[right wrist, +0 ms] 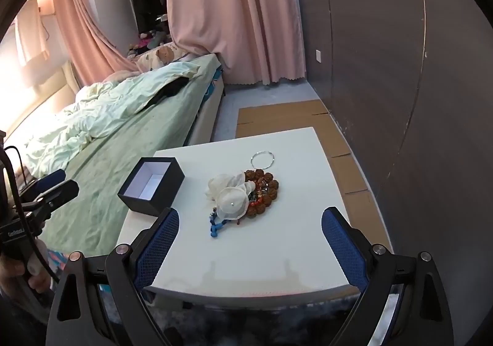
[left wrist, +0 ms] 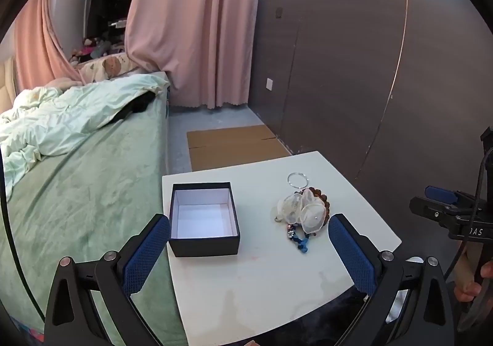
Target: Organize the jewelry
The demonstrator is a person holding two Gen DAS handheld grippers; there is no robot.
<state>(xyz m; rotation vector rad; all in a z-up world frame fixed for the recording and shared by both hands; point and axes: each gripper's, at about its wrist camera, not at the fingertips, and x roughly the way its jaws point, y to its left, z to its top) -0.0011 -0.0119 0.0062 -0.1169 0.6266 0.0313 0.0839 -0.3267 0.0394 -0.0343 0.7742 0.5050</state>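
- While we look down over both tools, the white table (left wrist: 277, 278) is cut off at its near edge by the frame and by our own fingers; its far corners show whole.
- We see the black box (left wrist: 204, 246) standing lidless on the table's left side, its white inside bare; its near wall hides part of the floor within.
- We see the jewelry pile (right wrist: 243, 195) lying right of the box, apart from it, on the table's middle. White fabric flowers (left wrist: 303, 210) cover much of it, so we cannot count the pieces beneath.
- We make out a ring of brown beads (right wrist: 268, 189) under the flowers, half hidden in the left view.
- We see a thin silver bangle (left wrist: 298, 180) lying flat just beyond the pile; whether it touches the beads we cannot tell.
- We see a blue cord piece (right wrist: 217, 227) sticking out on the pile's near side; the small dark beads beside it are too small to read.
- Our left gripper (left wrist: 248, 249) is spread wide with nothing between its pads, held above the near part of the table.
- Our right gripper (right wrist: 249, 246) is likewise spread wide and holds nothing.
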